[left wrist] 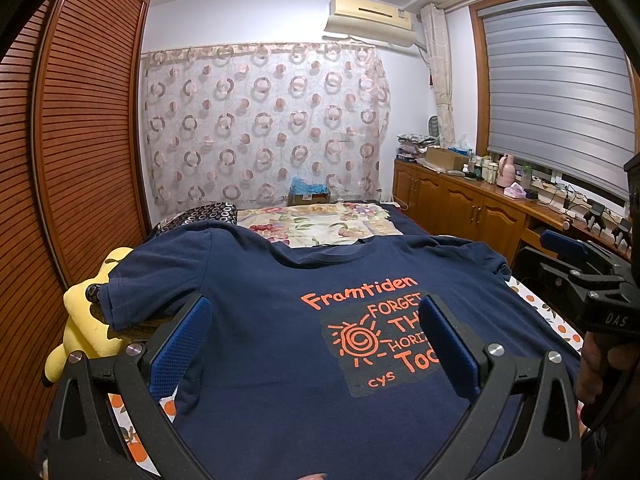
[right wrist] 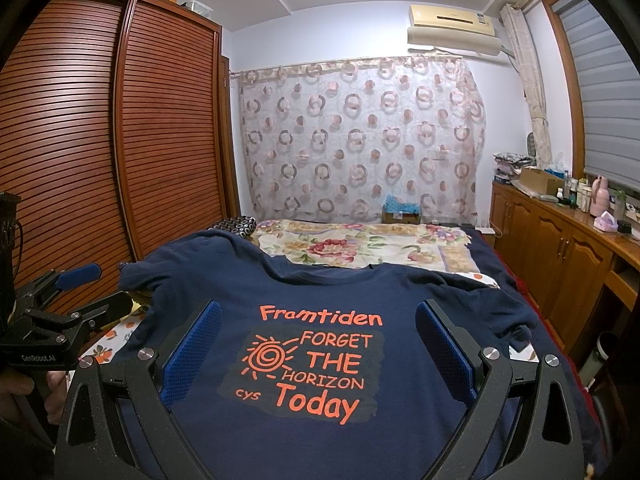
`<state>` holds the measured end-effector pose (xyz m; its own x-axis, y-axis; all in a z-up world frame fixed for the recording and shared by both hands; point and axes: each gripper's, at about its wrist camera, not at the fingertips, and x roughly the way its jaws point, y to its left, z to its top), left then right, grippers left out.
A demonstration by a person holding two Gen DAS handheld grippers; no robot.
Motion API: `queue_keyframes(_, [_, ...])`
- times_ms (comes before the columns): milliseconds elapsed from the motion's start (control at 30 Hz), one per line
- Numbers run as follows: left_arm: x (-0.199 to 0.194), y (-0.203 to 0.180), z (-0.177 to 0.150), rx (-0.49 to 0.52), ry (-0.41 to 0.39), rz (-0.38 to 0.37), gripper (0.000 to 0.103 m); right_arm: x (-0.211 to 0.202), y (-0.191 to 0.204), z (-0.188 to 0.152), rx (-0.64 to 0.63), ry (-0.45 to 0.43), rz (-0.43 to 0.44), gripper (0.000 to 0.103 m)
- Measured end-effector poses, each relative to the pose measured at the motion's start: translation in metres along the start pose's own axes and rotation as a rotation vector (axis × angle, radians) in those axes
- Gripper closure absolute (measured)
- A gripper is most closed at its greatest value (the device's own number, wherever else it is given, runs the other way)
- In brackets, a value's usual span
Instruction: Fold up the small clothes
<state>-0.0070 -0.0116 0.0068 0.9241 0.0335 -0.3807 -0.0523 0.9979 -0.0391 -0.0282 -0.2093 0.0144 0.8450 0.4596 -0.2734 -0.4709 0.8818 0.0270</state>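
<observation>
A navy T-shirt (left wrist: 260,320) with orange print lies spread flat, front up, on the bed, collar away from me; it also shows in the right wrist view (right wrist: 400,304). My left gripper (left wrist: 314,316) is open above the shirt's lower middle, holding nothing. My right gripper (right wrist: 318,320) is open above the printed panel, holding nothing. In the left wrist view the right gripper (left wrist: 560,254) shows at the shirt's right side. In the right wrist view the left gripper (right wrist: 100,286) shows at the shirt's left sleeve.
A yellow plush toy (left wrist: 86,320) lies by the left sleeve. A floral quilt (right wrist: 360,246) covers the far bed. A slatted wardrobe (right wrist: 120,140) stands left, a wooden cabinet (right wrist: 560,256) with bottles right. An orange-print sheet (left wrist: 560,320) lies under the shirt.
</observation>
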Motion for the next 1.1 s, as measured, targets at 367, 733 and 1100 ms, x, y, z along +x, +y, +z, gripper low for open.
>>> queue_keyframes(367, [-0.002, -0.005, 0.003, 0.001, 0.001, -0.001, 0.0, 0.003, 0.001, -0.001, -0.003, 0.013, 0.007, 0.005])
queue_keyframes(733, [0.013, 0.023, -0.012, -0.014, 0.079, 0.055, 0.0, 0.03, 0.003, -0.011, -0.031, 0.091, 0.087, 0.005])
queue_keyframes(1100, [0.029, 0.082, -0.024, -0.024, 0.153, 0.115, 0.0, 0.06, -0.004, -0.016, -0.059, 0.188, 0.108, 0.005])
